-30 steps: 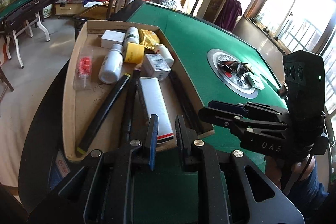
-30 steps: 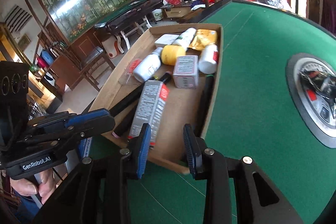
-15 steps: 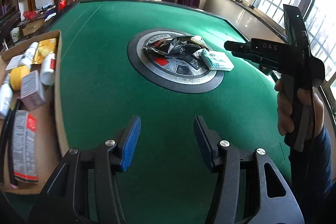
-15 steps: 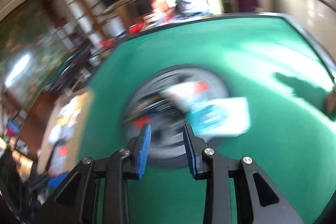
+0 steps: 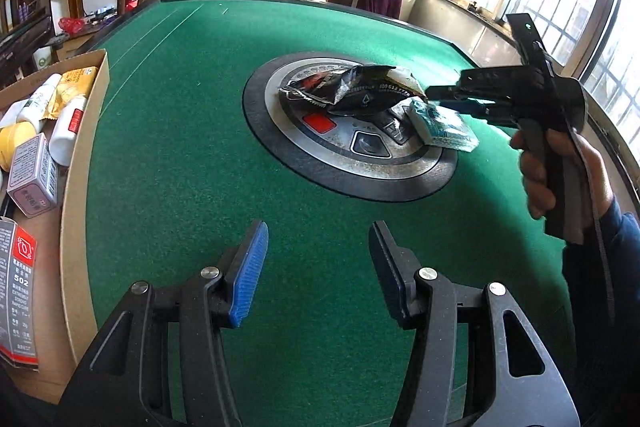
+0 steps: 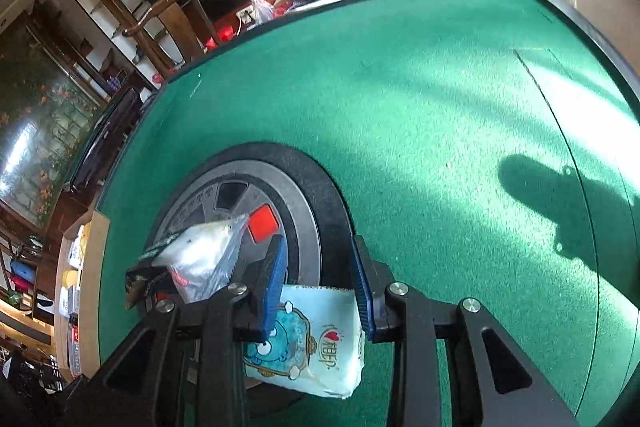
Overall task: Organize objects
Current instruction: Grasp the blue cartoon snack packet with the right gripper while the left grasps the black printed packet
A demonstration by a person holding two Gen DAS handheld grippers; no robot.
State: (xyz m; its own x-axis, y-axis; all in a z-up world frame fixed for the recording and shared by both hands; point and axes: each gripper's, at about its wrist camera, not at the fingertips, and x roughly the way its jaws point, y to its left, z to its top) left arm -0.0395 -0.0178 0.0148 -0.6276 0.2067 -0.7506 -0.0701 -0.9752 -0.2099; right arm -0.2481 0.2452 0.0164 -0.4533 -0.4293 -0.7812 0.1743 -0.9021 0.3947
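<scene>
The small tissue pack, white and teal with a blue cartoon face on it, lies at the near right edge of the round metal panel in the middle of the green table, partly on the panel's dark ring and partly on the felt. My right gripper is directly over it, pointing down; my two blue pads stand apart on either side of the pack's far end, and I cannot see them pressing on it, so the fingers are open around it and not gripping. In the left wrist view the same pack sits just at the tips of this gripper, which my right hand holds by the handle. Just to the left of the pack, touching or nearly touching it, lies a crumpled black snack bag, and a clear plastic bag with something white inside is on top of it. A red button shows on the panel beside them. My left gripper is held over the bare felt on the near side of the panel, well apart from the pack, with its fingers open and nothing between them. At the far left edge of the table stands a cardboard box with white bottles, a yellow jar, a small grey carton and a glue carton in it.
</scene>
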